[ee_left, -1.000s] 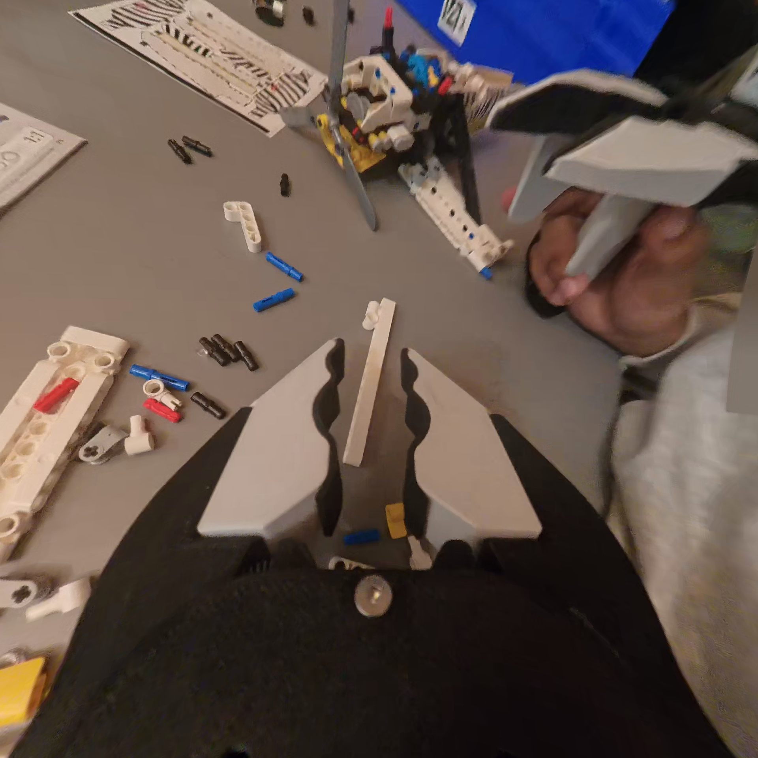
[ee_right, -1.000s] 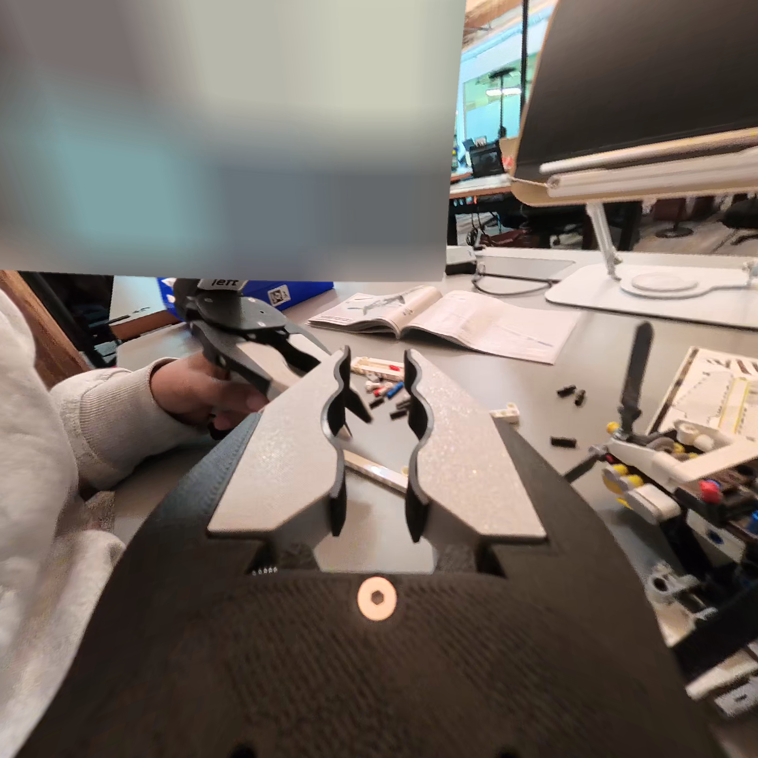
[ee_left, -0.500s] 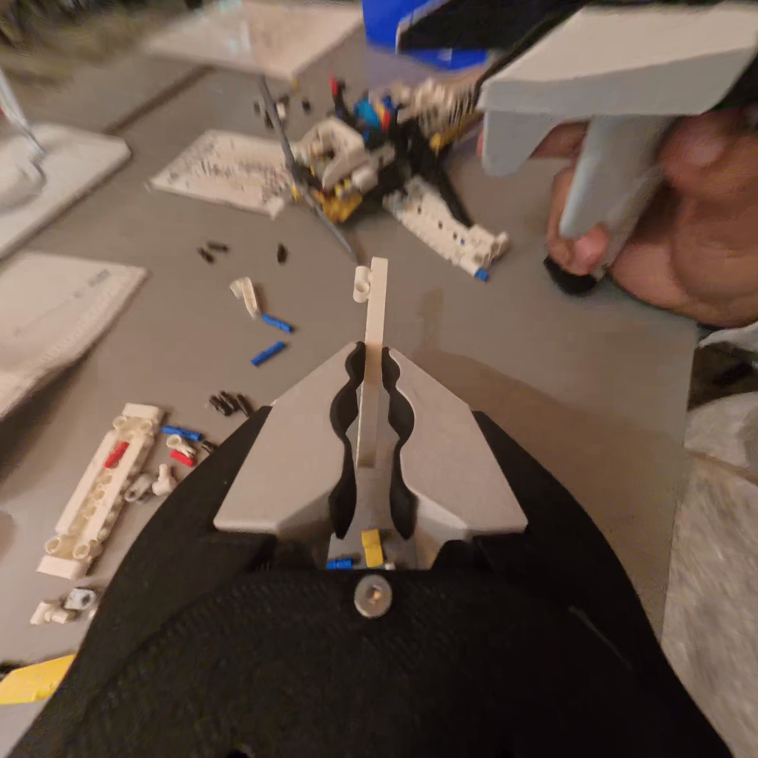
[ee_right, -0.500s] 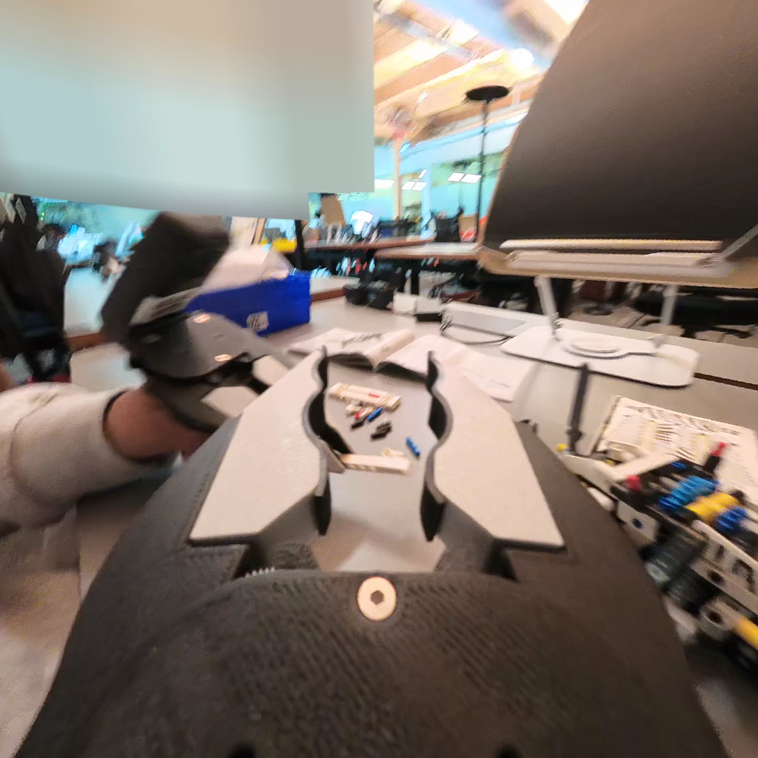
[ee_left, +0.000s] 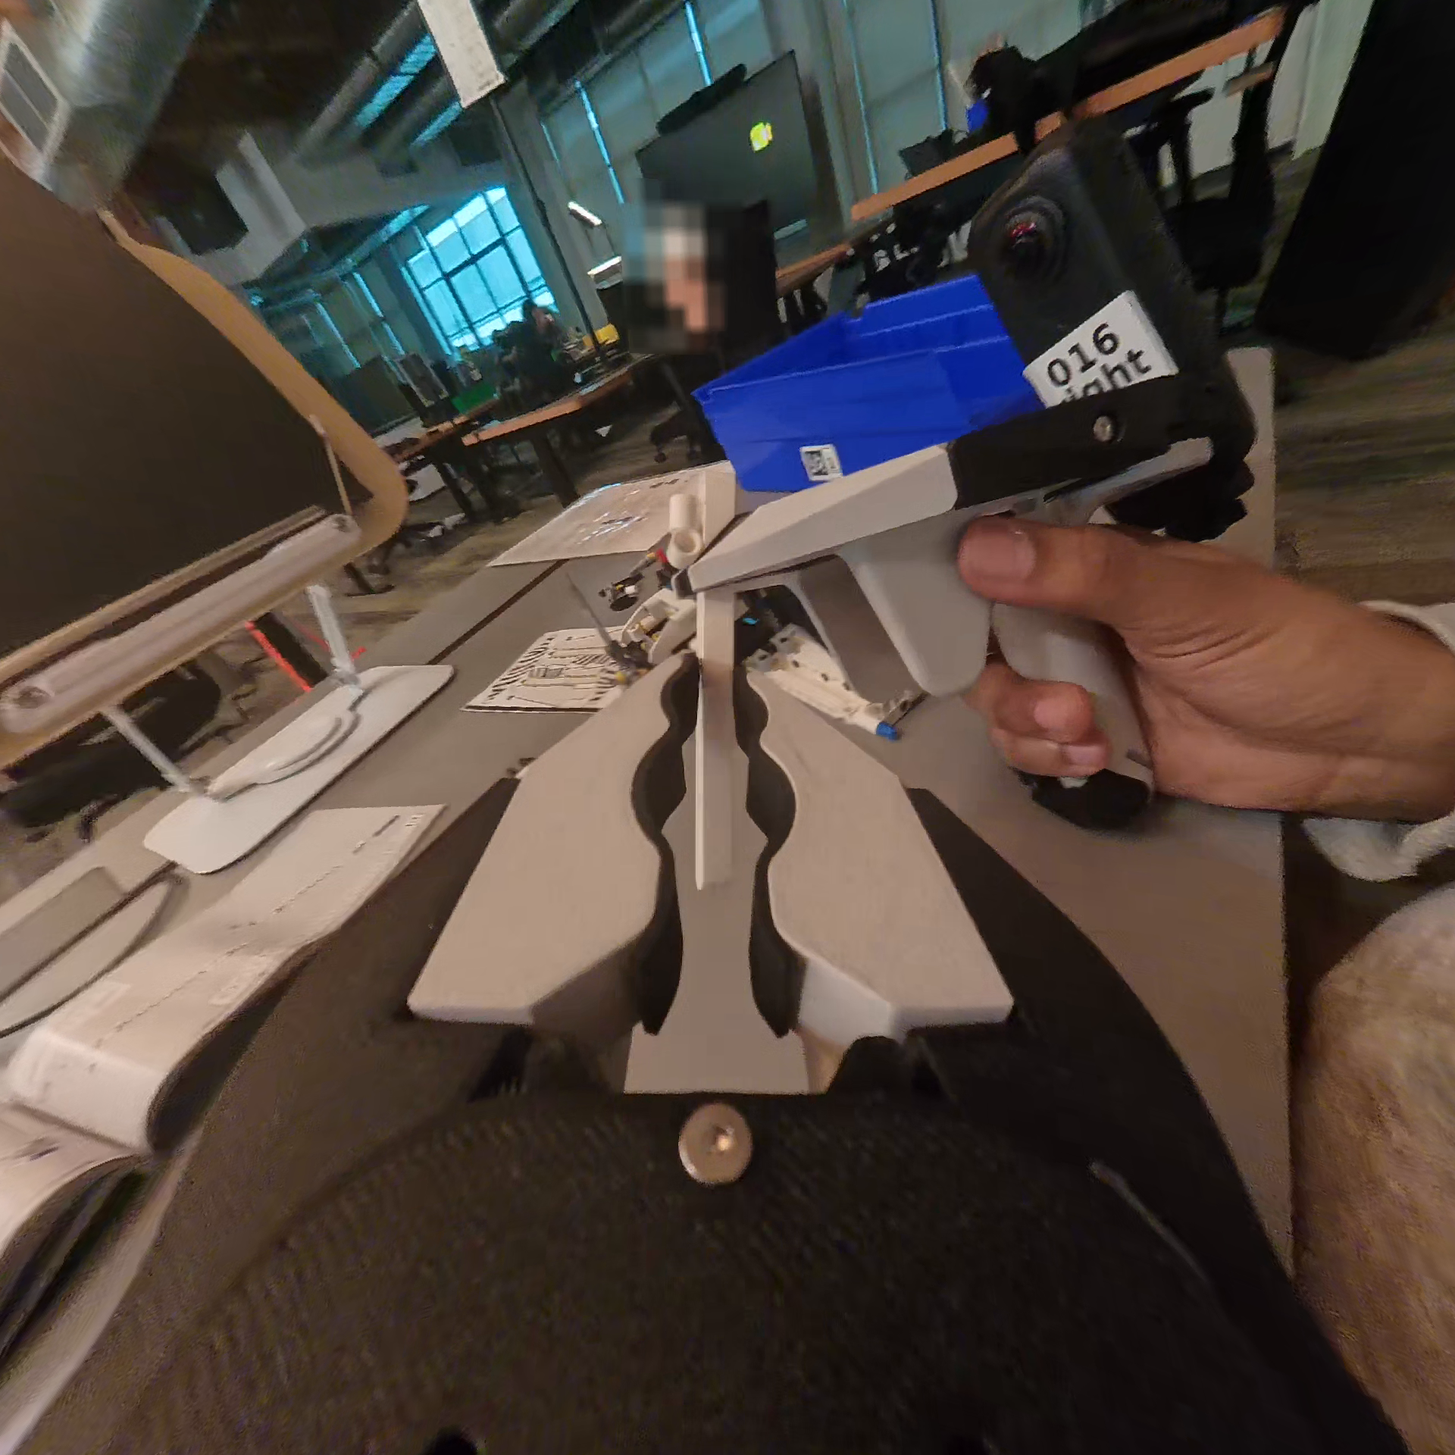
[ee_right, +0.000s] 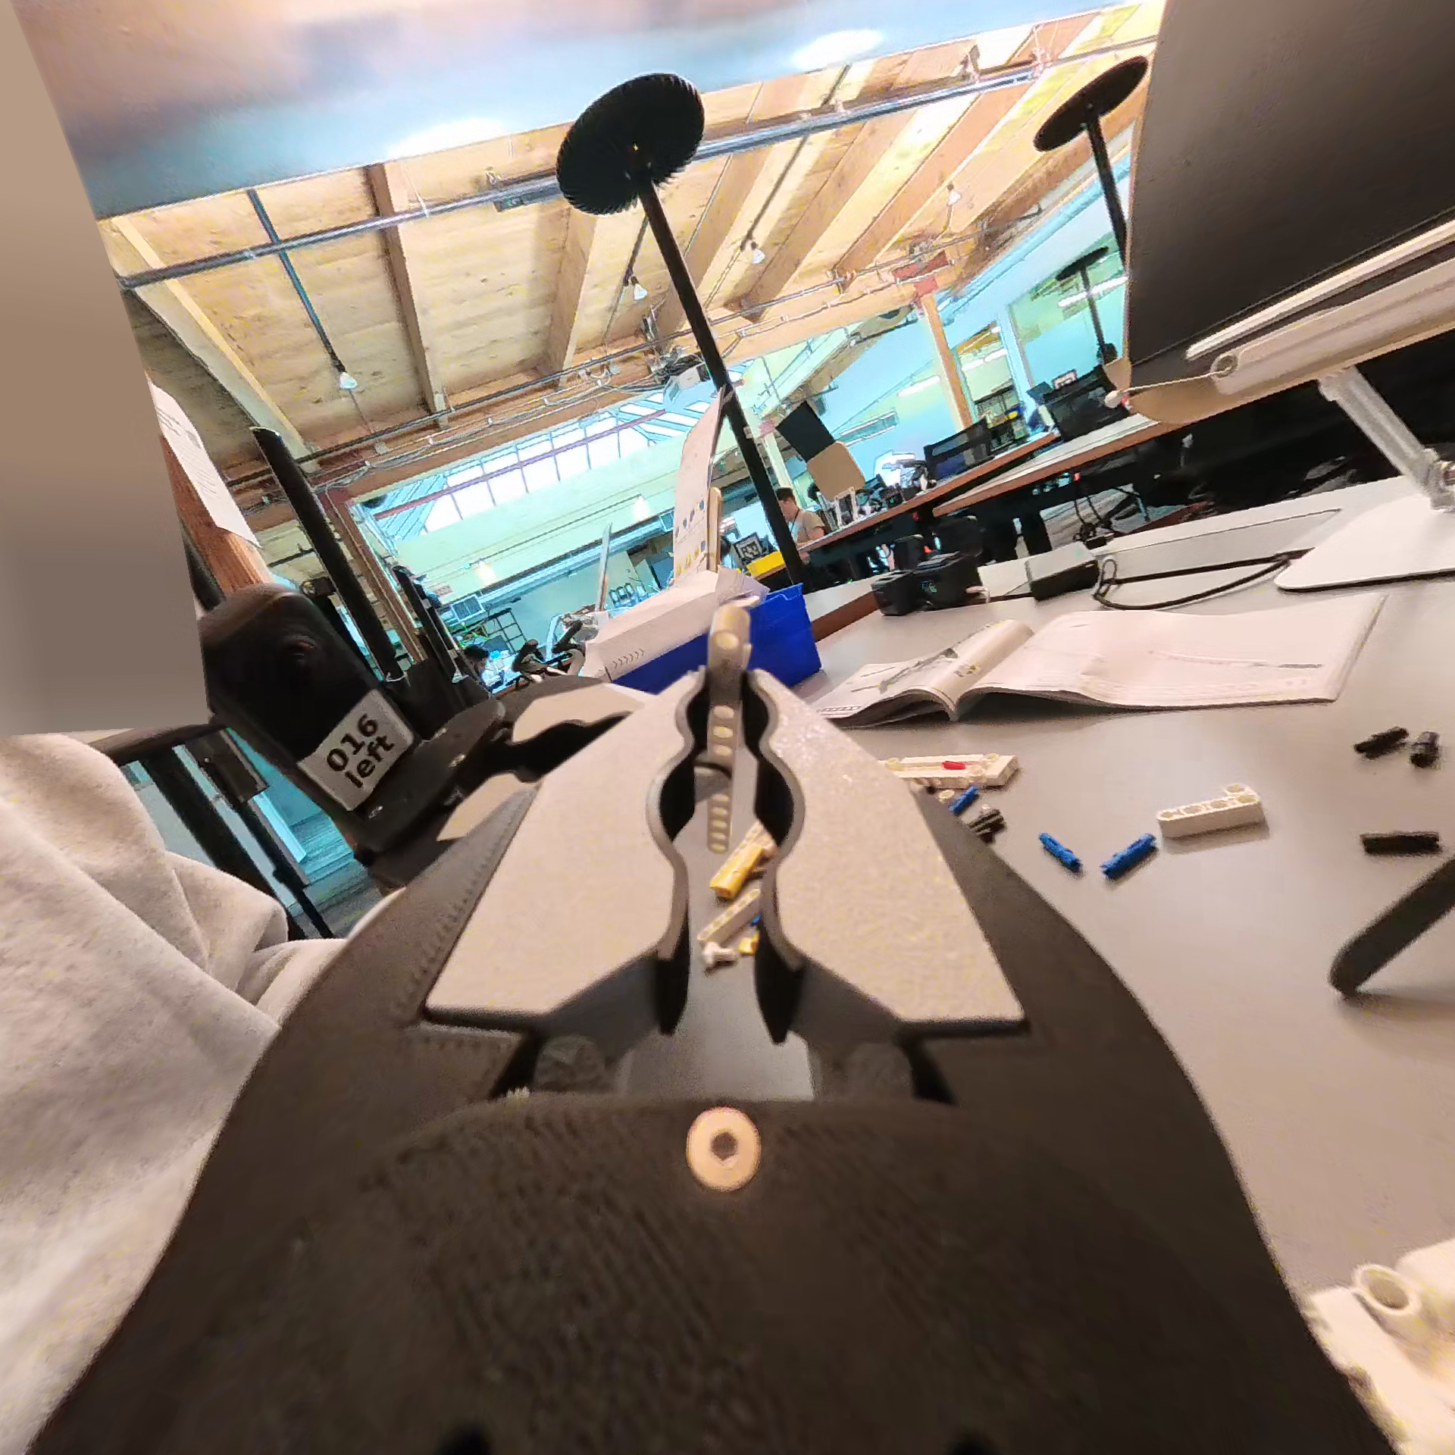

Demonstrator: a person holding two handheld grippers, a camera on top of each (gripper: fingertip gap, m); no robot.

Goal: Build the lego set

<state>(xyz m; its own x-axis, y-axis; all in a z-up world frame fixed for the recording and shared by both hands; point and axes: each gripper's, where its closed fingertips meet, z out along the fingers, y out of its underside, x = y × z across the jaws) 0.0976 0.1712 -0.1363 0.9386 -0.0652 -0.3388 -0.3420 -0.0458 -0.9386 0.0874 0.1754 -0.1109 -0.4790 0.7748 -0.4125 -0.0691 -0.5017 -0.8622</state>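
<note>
White beam (ee_left: 712, 756) lifted off grey table (ee_right: 1181, 787); wood-beamed ceiling (ee_right: 472, 260) overhead.

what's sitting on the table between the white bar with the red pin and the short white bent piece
In the right wrist view, small loose pins: a blue one and a black one near the white bar, then two blue pins before the bent piece.

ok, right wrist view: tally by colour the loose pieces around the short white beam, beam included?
Blue pins: 2
Black pins: 3
Short white beam: 1
Total: 6
</note>
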